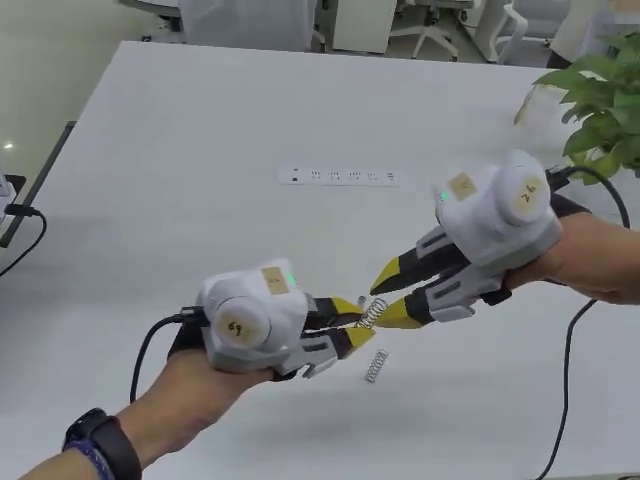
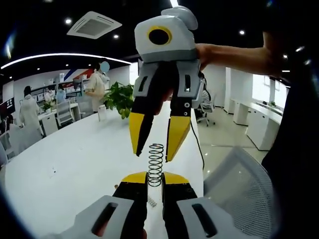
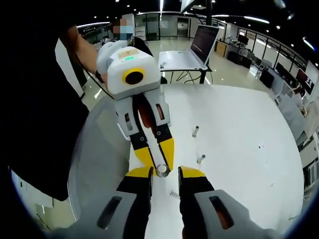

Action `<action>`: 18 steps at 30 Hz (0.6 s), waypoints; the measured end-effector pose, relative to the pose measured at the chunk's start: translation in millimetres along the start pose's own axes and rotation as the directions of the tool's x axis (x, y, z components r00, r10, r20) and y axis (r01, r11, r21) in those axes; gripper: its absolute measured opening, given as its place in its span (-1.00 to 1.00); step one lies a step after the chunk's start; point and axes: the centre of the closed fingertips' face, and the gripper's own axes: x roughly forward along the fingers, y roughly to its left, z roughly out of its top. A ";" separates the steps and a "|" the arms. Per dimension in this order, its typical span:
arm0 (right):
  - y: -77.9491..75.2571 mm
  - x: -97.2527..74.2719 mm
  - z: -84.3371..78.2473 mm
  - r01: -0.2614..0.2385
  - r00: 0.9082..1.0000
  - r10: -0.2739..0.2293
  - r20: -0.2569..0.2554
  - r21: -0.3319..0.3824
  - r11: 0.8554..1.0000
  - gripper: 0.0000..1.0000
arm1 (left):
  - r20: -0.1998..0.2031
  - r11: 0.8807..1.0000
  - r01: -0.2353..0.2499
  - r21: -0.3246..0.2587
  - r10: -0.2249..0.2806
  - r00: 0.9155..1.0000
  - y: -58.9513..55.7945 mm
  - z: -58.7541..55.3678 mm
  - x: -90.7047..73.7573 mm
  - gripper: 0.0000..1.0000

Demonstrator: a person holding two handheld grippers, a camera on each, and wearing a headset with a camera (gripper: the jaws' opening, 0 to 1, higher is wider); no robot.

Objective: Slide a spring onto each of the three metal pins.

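Left gripper (image 2: 155, 178) jaws clamp one end of a spring (image 2: 156, 162) above the counter (image 1: 250, 120). Right gripper (image 2: 154, 152) jaws stand parted around its other end. A second spring (image 1: 376, 366) lies on the counter below.

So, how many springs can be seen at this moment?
2. One spring is held in the left gripper fingers, its free end between the open fingers of the right gripper. The other spring lies on the table nearby. More may be hidden.

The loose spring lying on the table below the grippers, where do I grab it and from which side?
Grip the loose spring at its middle coils, jaws across its width, coming down from above: it lies on its side on the table.
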 end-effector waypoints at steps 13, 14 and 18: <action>5.9 2.7 -10.6 -0.060 0.994 0.053 -0.091 -0.074 0.995 -0.73 | 0.009 0.999 0.028 0.020 -0.028 1.000 -6.1 8.0 4.8 -0.95; 6.1 2.8 -11.1 -0.062 0.994 0.054 -0.094 -0.077 0.995 -0.74 | 0.009 0.999 0.029 0.021 -0.029 1.000 -6.1 8.3 4.9 -0.95; 7.0 3.0 -12.0 -0.071 0.993 0.061 -0.105 -0.096 0.993 -0.77 | 0.008 0.999 0.034 0.025 -0.035 0.999 -6.4 8.6 5.3 -0.95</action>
